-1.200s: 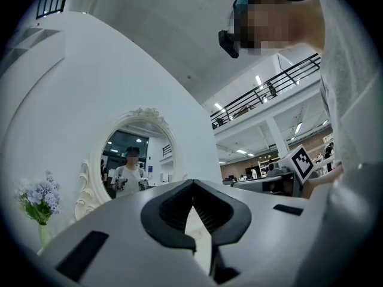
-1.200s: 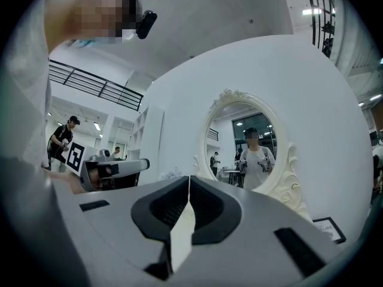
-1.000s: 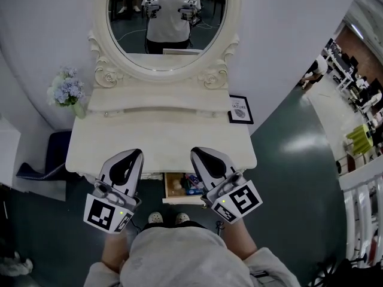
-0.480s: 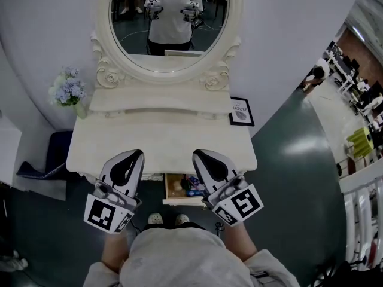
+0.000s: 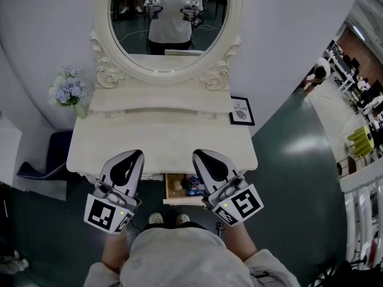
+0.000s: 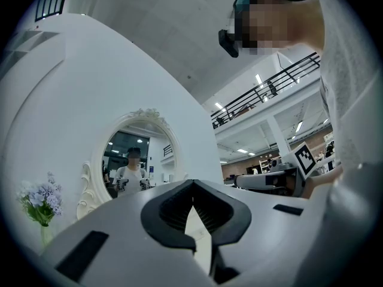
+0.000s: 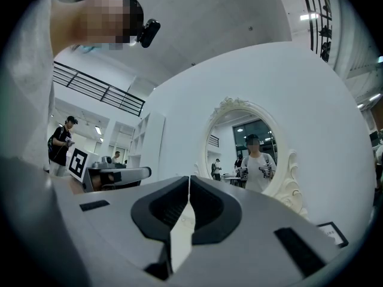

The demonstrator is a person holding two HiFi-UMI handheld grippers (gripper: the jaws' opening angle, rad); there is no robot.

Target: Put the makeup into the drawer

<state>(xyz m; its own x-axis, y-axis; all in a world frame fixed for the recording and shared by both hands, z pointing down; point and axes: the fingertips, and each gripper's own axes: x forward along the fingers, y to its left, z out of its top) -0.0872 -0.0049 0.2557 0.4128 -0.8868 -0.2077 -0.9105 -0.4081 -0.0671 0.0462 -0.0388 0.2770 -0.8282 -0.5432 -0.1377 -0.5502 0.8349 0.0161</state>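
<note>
We stand in front of a cream dressing table. We hold the left gripper (image 5: pixel 134 153) and the right gripper (image 5: pixel 201 153) side by side over the front edge of the tabletop (image 5: pixel 161 137), both pointing toward the wall.

In the left gripper view the fingers (image 6: pixel 164 211) meet at the tips with nothing between them. Only the pale tabletop shows through the narrow slit lower down. In the right gripper view the fingers (image 7: pixel 210 211) are likewise pressed together and carry nothing.

The drawer (image 5: pixel 169 187) is pulled out below the tabletop, between the two grippers, and the right gripper partly hides it. The makeup (image 5: pixel 192 189) lies inside it, toward the right side. We make out a blue item and a few smaller pieces, too small to tell apart. The left part of the drawer shows its bare wooden bottom.

At the back of the table a raised shelf (image 5: pixel 158 103) runs under an oval mirror (image 5: pixel 170 17) with a carved frame. In the mirror we see ourselves reflected, holding both grippers at chest height. A bunch of pale blue flowers (image 5: pixel 67 88) stands at the back left corner of the table. A small framed picture (image 5: pixel 241 110) stands at the back right corner. Below the drawer the toes of our shoes (image 5: pixel 155 218) show on the dark green floor (image 5: pixel 287 160).
</note>
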